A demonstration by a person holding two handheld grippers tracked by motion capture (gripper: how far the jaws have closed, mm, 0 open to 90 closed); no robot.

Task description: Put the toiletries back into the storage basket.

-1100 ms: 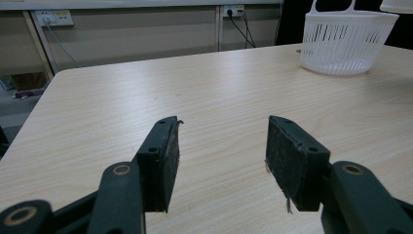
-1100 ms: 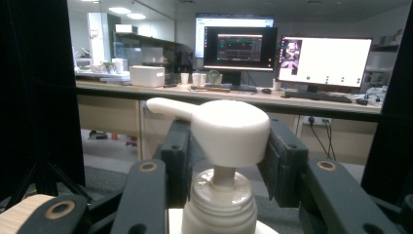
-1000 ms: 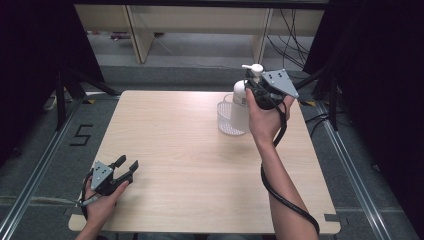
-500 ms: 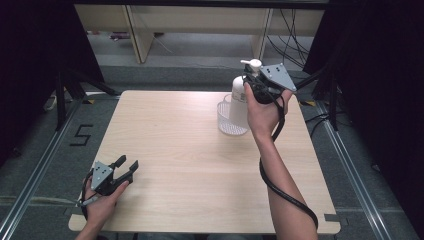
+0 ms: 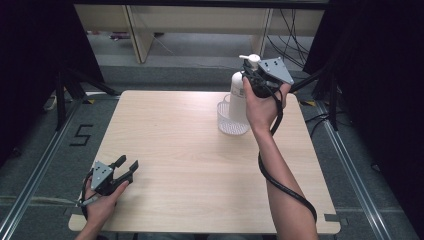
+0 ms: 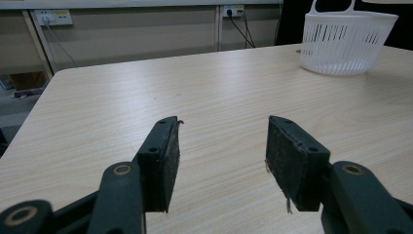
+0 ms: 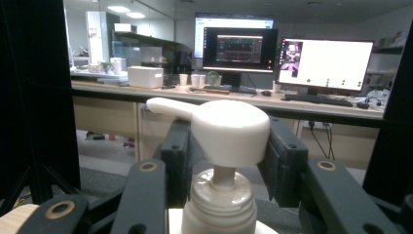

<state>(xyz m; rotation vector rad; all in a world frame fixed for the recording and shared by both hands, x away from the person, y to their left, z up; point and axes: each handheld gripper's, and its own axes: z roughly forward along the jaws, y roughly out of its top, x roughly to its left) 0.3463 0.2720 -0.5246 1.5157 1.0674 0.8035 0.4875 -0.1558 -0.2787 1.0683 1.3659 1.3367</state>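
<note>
A white pump bottle hangs upright from my right gripper, its lower part still inside a small white basket at the table's far right. The right gripper view looks straight at the pump head; my right gripper is shut on the bottle with a jaw on each side of the head. My left gripper rests at the front left of the table, held by a hand. It is open with nothing between its pads. The basket stands far off to its upper right.
The light wooden table is bare apart from the basket. The right gripper's black cable trails down along the forearm. Black frames and curtains stand on both sides; a desk with monitors lies beyond the far edge.
My right gripper has lifted the pump bottle a little higher out of the basket. The left gripper has not moved.
</note>
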